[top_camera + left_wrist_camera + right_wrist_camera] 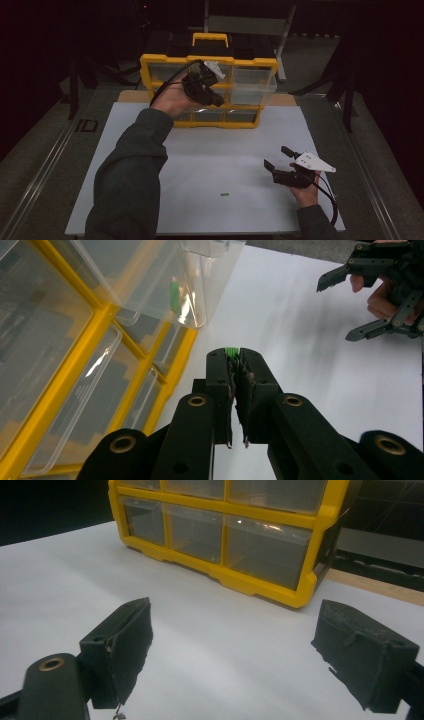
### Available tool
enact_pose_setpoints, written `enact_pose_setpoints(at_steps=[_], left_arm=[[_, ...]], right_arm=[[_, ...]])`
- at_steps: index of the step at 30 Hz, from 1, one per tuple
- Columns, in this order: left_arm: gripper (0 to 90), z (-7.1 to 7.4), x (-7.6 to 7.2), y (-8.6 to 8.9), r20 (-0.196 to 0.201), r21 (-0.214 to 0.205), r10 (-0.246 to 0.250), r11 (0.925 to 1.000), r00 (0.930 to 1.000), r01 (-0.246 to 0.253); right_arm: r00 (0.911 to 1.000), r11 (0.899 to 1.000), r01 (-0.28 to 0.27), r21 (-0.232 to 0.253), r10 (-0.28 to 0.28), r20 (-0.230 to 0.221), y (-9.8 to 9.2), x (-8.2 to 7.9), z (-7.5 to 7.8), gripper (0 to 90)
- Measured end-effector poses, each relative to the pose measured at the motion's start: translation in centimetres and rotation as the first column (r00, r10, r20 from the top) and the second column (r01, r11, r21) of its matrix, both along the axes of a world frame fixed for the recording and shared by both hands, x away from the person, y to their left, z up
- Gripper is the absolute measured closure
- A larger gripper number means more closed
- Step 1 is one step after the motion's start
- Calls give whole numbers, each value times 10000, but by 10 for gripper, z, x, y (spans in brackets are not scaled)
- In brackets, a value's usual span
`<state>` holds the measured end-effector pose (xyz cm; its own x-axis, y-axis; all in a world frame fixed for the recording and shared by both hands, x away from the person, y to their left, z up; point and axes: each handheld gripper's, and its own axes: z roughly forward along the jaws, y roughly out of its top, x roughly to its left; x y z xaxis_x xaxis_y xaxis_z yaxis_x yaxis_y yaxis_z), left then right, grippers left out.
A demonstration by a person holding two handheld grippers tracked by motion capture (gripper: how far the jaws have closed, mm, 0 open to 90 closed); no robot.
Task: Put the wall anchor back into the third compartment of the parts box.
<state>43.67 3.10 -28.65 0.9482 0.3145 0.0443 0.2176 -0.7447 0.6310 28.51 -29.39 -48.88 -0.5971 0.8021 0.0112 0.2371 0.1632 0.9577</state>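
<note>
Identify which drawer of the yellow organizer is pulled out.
The upper-right clear drawer of the yellow organizer juts out toward the person; the other drawers sit flush. The left gripper, pinching a small green piece, is beside it.

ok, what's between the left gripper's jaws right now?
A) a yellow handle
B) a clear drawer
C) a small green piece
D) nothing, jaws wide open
C: in the left gripper view the left gripper has its jaws closed together with a small green piece pinched at the tips, held up beside the yellow drawer cabinet.
</note>
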Motion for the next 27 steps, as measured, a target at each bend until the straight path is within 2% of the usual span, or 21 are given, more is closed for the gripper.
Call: enact_pose_setpoints(at_steps=[14, 27], left_arm=[[848, 7, 8, 6, 6, -14, 317, 9995, 9995, -317], [848, 33, 17, 1, 305, 85, 462, 9989, 9985, -465]], right_arm=[[10000, 10000, -13, -6, 13, -15, 0, 0, 0, 156], [10000, 10000, 21, 2, -21, -44, -1, 1, -1, 156]])
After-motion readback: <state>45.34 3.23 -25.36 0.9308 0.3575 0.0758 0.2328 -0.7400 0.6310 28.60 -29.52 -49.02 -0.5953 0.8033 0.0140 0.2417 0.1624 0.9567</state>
